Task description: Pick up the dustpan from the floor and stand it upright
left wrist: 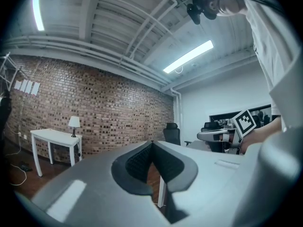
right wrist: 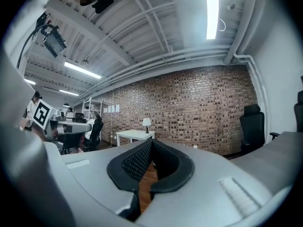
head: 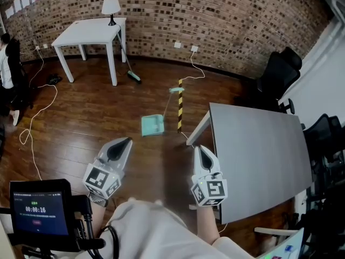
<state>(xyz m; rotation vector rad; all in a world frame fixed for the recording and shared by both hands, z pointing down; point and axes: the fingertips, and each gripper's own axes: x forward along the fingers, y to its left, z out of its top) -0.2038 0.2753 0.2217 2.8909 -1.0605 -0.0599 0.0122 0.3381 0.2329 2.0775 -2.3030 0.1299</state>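
Left gripper [head: 125,141] and right gripper [head: 198,148] point level, each with jaws pressed together, empty. The teal dustpan [head: 152,125] lies on the wooden floor [head: 81,128], well apart from both

The grey left hand-held gripper [head: 127,141] and right hand-held gripper [head: 197,148] each carry dark ribbed pads [right wrist: 137,162] and a white cube [head: 209,191] with black square markers; the person wears a pale top [head: 156,228]

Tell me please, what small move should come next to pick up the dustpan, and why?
Probably reach the right gripper forward and down toward the dustpan: it lies flat on the floor some way ahead, while that gripper is held level, shut and empty.
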